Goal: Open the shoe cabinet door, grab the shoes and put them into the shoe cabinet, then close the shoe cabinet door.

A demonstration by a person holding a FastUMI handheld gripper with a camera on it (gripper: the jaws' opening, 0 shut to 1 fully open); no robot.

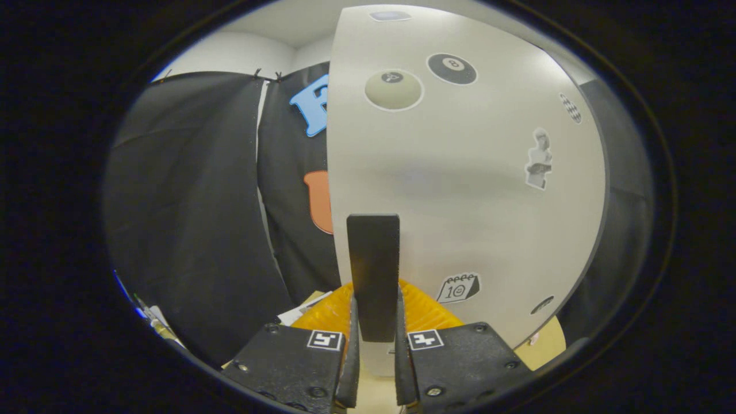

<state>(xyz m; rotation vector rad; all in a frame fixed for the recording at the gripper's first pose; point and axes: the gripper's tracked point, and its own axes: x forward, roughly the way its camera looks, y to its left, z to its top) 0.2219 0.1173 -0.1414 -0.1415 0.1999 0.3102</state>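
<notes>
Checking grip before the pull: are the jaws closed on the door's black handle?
Yes, the gripper has both jaws pressed against the sides of the black handle on the cabinet door.

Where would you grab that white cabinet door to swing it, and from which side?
By the dark upright handle near the white door's free edge, coming straight at the door face. It is a narrow vertical bar standing proud of the panel, so two fingers fit either side. The hand-held gripper is shut on it exactly so.
</notes>
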